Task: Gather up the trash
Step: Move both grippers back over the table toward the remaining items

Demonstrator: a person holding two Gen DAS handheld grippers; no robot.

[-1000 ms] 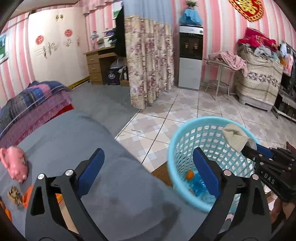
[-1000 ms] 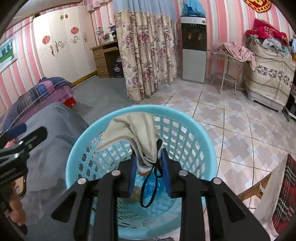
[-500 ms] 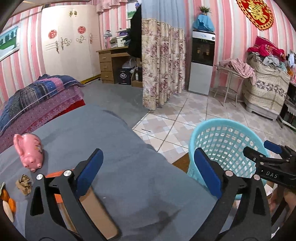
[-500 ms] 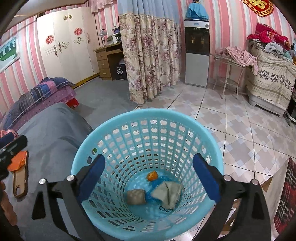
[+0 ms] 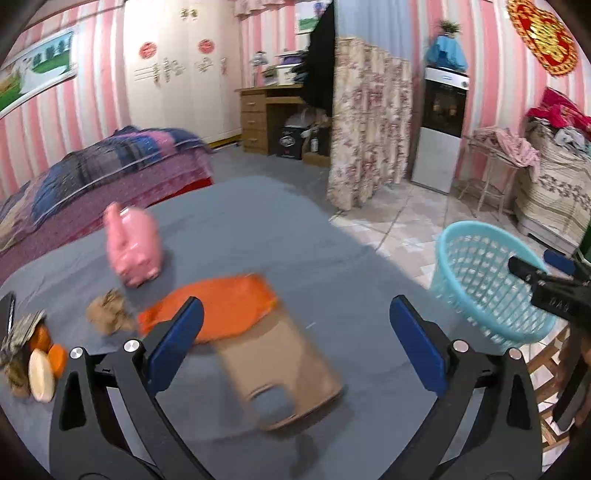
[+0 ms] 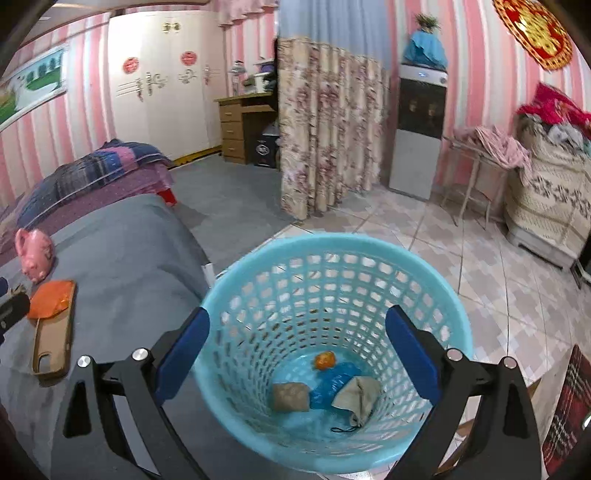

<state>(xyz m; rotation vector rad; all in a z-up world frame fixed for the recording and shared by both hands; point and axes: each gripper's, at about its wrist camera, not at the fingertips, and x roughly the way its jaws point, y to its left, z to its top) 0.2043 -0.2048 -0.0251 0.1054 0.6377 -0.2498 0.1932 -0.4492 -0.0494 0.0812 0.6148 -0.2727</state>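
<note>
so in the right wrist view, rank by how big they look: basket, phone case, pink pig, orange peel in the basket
1. basket, by far the largest
2. phone case
3. pink pig
4. orange peel, smallest

The pig sits farther from the camera than the case, so its true size against the case is unsure.

Faint, blurred white letters, perhaps "DAS", on the black body of the right gripper [image 5: 554,301] at the left wrist view's right edge. Red round wall ornament [image 6: 535,35] with a gold character, unreadable.
</note>
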